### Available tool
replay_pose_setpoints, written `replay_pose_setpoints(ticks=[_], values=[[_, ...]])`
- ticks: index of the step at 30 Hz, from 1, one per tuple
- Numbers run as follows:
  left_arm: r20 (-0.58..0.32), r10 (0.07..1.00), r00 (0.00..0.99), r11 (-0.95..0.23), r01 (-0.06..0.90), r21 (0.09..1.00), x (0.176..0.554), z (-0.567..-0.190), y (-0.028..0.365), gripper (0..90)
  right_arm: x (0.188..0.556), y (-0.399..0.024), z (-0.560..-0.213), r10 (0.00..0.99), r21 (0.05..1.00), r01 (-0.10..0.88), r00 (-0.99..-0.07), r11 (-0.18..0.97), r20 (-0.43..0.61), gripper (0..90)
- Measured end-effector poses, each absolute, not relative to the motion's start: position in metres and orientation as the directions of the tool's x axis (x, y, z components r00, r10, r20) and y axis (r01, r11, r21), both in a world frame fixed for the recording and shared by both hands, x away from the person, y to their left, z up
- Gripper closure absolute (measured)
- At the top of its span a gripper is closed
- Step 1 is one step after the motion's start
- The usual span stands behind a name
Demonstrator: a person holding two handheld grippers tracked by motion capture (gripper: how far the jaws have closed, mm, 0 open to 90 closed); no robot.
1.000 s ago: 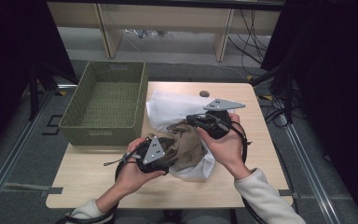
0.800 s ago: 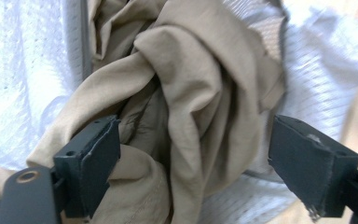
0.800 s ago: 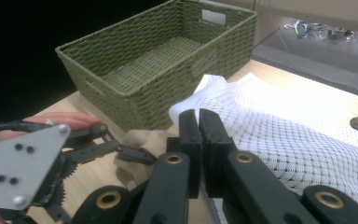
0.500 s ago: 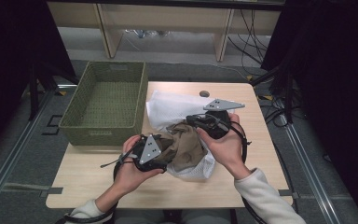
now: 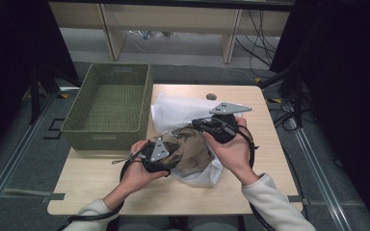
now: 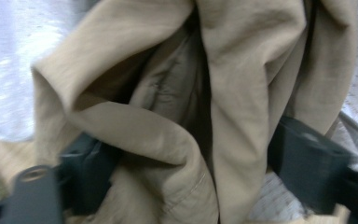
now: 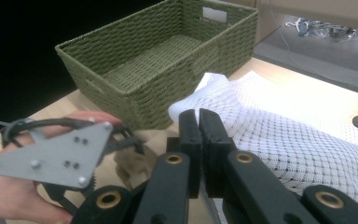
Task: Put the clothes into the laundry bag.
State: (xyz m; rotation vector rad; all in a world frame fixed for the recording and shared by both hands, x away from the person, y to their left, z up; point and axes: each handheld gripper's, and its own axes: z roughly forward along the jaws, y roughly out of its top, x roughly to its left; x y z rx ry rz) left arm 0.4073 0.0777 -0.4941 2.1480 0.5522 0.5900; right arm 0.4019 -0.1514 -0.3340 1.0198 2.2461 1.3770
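The left claw sits lowest on the counter, its jaws spread wide on either side of a bunched fold of tan cloth; they have just been closing a little, and the cloth fills the gap, though I cannot tell whether the pads press it. Just right of that claw and a little farther off, the right claw is clenched, jaws together, seemingly pinching the mesh edge. The white mesh bag spreads under and beyond it, with the tan cloth heaped partly inside. Beyond the left claw, farther back, stands the green woven basket.
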Motion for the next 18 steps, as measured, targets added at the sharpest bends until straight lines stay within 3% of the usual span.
replay_pose_setpoints(ticks=[5,8,11,15,18], values=[[0.229,0.54,0.81,-0.571,0.153,0.806,0.409,-0.493,0.072,64.0,0.402,-0.15,-0.335,0.708,0.866,0.4,-0.702,0.298,0.081,89.7],[0.2,0.542,0.817,-0.55,0.164,0.819,0.406,-0.49,0.067,81.1,0.401,-0.147,-0.337,0.699,0.866,0.409,-0.708,0.289,0.101,89.7],[0.157,0.547,0.822,-0.5,0.17,0.849,0.405,-0.486,0.063,87.2,0.4,-0.146,-0.337,0.701,0.863,0.41,-0.707,0.296,0.095,89.7],[0.097,0.572,0.815,-0.381,0.159,0.911,0.4,-0.469,0.062,88.2,0.397,-0.144,-0.335,0.694,0.866,0.391,-0.717,0.311,0.074,89.7],[0.085,0.58,0.81,-0.31,0.123,0.943,0.394,-0.448,0.062,88.3,0.392,-0.14,-0.332,0.686,0.868,0.411,-0.718,0.278,0.12,89.7]])
